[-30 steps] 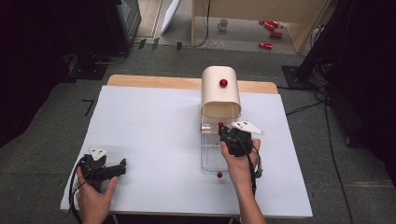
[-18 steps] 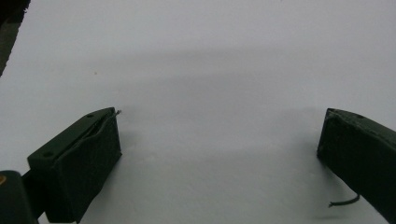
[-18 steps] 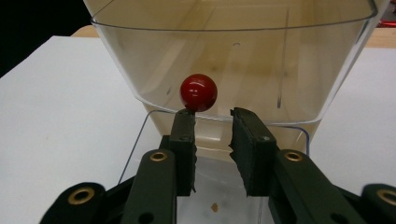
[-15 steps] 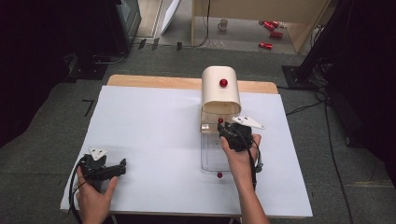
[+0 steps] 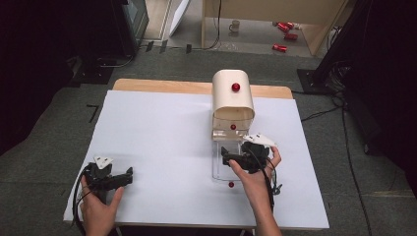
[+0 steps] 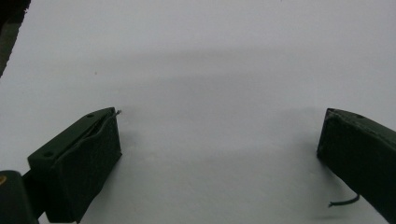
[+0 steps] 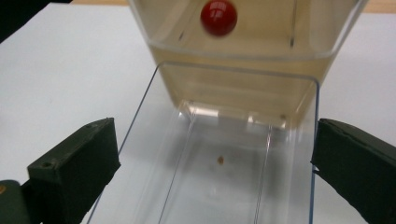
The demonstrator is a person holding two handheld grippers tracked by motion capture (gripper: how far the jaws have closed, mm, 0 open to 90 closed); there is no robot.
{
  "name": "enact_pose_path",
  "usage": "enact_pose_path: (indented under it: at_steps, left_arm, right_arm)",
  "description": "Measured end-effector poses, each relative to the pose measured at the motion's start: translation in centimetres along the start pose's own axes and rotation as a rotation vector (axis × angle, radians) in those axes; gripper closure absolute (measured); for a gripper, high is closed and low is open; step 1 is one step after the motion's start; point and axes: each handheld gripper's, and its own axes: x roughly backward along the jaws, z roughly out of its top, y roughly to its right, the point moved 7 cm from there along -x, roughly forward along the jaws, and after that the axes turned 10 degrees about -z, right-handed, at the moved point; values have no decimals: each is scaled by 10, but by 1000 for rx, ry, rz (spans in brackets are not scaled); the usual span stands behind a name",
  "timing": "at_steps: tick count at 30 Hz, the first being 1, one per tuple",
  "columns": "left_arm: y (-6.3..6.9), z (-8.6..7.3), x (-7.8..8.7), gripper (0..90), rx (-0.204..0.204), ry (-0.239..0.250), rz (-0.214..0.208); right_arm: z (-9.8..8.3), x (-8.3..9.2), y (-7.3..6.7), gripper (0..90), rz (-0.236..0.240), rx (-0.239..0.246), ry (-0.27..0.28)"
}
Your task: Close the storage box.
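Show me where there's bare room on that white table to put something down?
The widest bare patch lies left of the box and drawer, beyond the left tool. A narrower strip runs right of the drawer. The right tool crowds the drawer.

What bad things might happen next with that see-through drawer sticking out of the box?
1. The clear drawer is pulled far out of the rounded box; a further tug might slide it right out.
2. The right hand-held gripper, whose jaws have just been opening, hangs over the drawer with nothing between them; lowering it carelessly might knock the drawer askew.
3. The drawer's red knob sits toward the table's near edge, so a hand or sleeve might catch it.
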Motion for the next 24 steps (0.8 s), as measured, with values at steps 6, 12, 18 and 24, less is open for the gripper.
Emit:
enact_pose_path:
  at_steps: [6,12,18,24]
  left_arm:
    - [0,0,0,0,0,0,0]
    - [0,0,0,0,0,0,1]
    - [0,0,0,0,0,0,0]
    - [0,0,0,0,1,-1,0]
  right_arm:
    - [-28,17,5,0,-34,32,-7]
    - [-53,27,8,0,-62,27,-1]
    - [-71,32,7,0,-64,27,-20]
    - [-86,32,4,0,-73,43,-42]
